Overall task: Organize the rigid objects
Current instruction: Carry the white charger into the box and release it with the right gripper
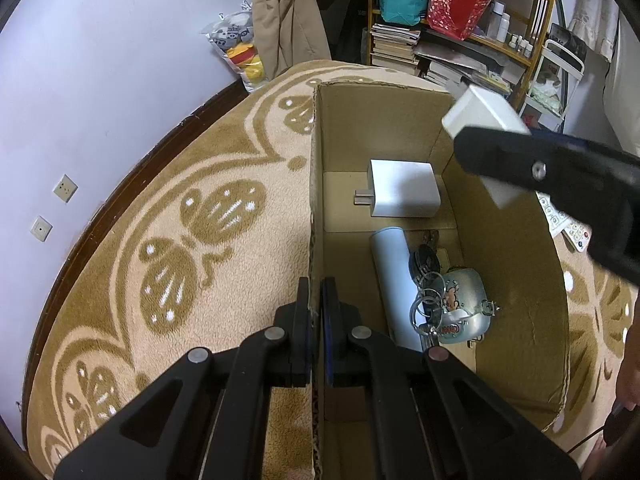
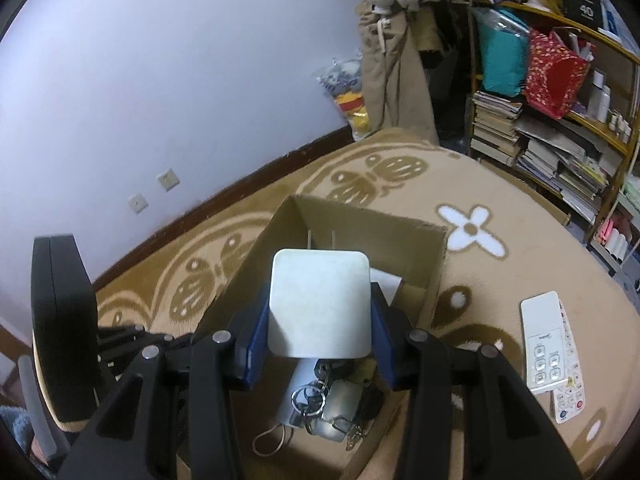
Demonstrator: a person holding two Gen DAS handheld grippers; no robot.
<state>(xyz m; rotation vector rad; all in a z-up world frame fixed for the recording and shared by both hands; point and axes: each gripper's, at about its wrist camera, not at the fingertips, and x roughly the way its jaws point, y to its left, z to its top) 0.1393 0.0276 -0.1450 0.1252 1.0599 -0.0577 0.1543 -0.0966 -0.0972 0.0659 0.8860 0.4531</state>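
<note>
- Left gripper (image 1: 316, 304): pressed together on the left wall of the cardboard box (image 1: 314, 184), one finger outside over the blanket, the other inside; box wall runs from the fingertips toward 12 o'clock in the left wrist view.
- Right gripper (image 2: 319, 312): pinching a white plug adapter (image 2: 319, 304) between its blue pads, one pad on each side face; adapter's broad rounded face turned toward the camera, two metal prongs (image 2: 321, 239) sticking out at 12 o'clock beyond the fingertips.
- Same white plug adapter (image 1: 482, 120) seen from the left wrist view at 2 o'clock, held above the box's far right corner, clear of the box floor, with a black finger (image 1: 520, 160) of the right gripper crossing its lower part.
- Inside the box: a second white charger (image 1: 404, 194) lying flat toward the far end, its plug tip pointing to 9 o'clock; nearer, a pale blue cylinder (image 1: 390, 272) lying lengthwise; just right of it and touching, a bunch of keys with rings (image 1: 428, 292) and a rounded silvery trinket with a cartoon print (image 1: 464, 304).
- Outside the box, at 3 o'clock in the right wrist view: two white remote controls (image 2: 546, 344) on the beige patterned blanket (image 2: 500, 300), one overlapping the other.
- Background at 1 o'clock: shelf of books and bags (image 2: 540, 120).
</note>
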